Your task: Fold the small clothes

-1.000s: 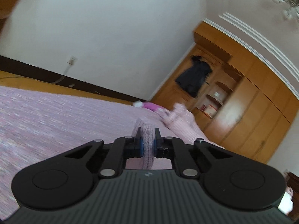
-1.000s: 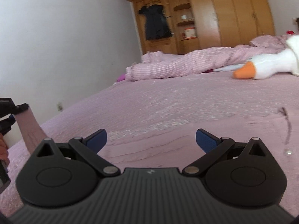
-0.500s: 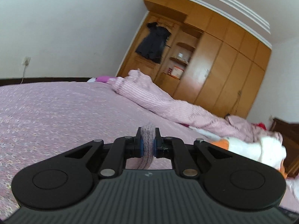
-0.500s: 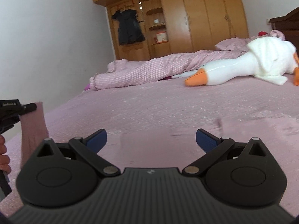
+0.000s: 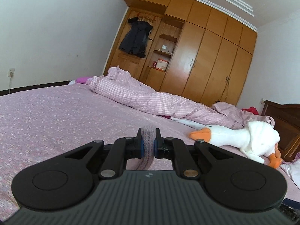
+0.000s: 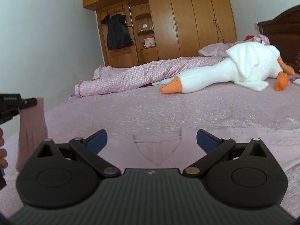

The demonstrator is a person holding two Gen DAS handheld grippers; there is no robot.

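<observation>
A small pink knitted garment (image 5: 148, 142) is pinched between the fingers of my left gripper (image 5: 148, 143), which is shut on it; the cloth hangs down below the jaws. From the right wrist view the same pink garment (image 6: 32, 125) dangles at the far left under the left gripper's black tip, above the bed. My right gripper (image 6: 151, 140) stands open over the pink bedspread (image 6: 168, 112), nothing between its blue pads (image 6: 97, 140). On the bedspread just ahead of it lies a faint dark shield-shaped outline (image 6: 159, 146).
A white plush goose (image 6: 225, 71) with an orange beak lies across the bed to the right. A pink checked duvet (image 5: 150, 99) is bunched along the far side. Wooden wardrobes (image 5: 206, 56) with a dark hanging coat (image 5: 136, 37) stand behind, and a dark headboard (image 6: 281, 35) at the right.
Both views have swung to the right, bringing the goose and headboard into sight. The left gripper still holds the pink garment; the right gripper stays open, now over the shield-shaped outline.
</observation>
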